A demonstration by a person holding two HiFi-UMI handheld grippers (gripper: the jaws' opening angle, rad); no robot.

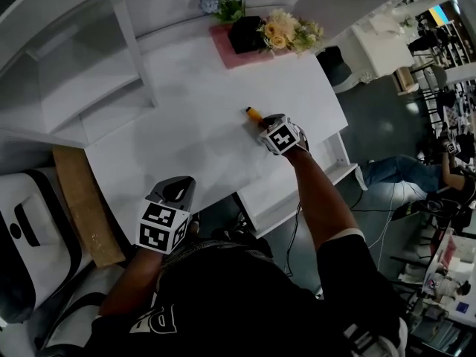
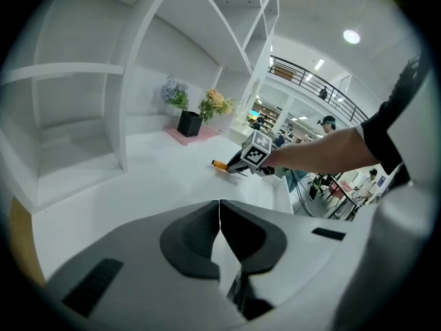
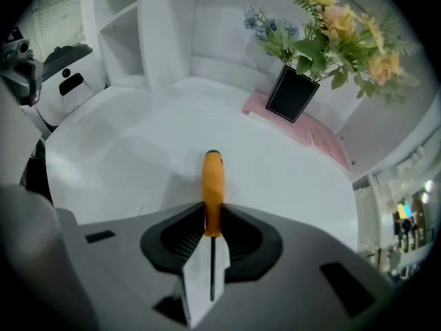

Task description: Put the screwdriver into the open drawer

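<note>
**Low grip on a slick handle: slip and swing are the risks**

The screwdriver [image 3: 213,185] sits in the right gripper [image 3: 211,219]. The jaws stand narrow and the ribbed dark pads press both sides of the orange handle at its shaft end. Most of the handle sticks out ahead of the fingertips, its dark-capped tip lying on or just over the white desk top [image 3: 138,150]. The thin dark shaft runs back between the jaws.

The handle looks round, smooth and glossy, and it is held near one end. I judge that it could pivot or slide out between the pads on lifting, especially if the wrist turns quickly. The long overhang could also catch the desk edge or the wall of the open drawer [image 1: 286,199], which lies behind and below this gripper on the person's side.

Further ahead of the gripper, well apart from it, stand a black square planter [image 3: 291,94] of flowers and a pink mat [image 3: 303,129]. A forward swing could reach them.

The left gripper [image 2: 220,236] hangs back with its jaws together and nothing between them.
</note>
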